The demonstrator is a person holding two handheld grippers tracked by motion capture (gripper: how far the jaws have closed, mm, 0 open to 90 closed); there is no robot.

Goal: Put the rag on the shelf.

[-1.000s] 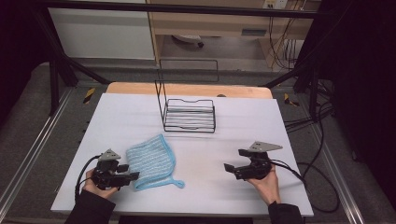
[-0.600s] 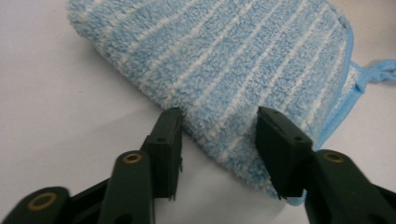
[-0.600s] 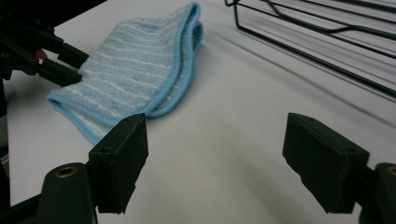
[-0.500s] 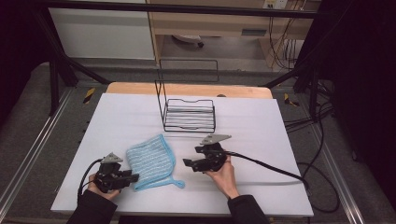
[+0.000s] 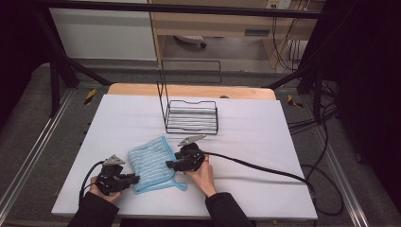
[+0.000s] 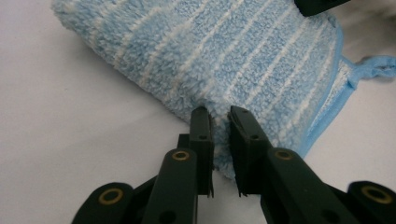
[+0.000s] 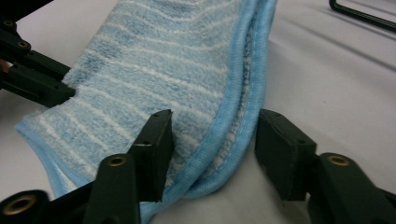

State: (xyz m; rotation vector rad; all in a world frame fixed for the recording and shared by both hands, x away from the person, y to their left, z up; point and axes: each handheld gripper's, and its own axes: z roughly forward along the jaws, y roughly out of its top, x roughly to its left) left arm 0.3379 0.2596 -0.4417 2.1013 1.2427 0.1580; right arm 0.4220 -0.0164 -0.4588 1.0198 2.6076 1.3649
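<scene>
- One blue striped cloth, folded, front-left on white table cover.
- Left gripper has just closed, pinching its fluffy edge.
- Right gripper closing, jaws straddle the hem, not pressing.
- Wire rack behind; grey floor, cables around.

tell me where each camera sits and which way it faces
High view: above the person's side, looking forward and down on the table; both forearms, left gripper, right gripper, cloth, rack.
Left gripper view: on the left gripper, looking along its jaws, just closing, pinching the cloth.
Right gripper view: on the right gripper, jaws just closing astride the cloth edge.
Shared: the cloth, in all three.
</scene>
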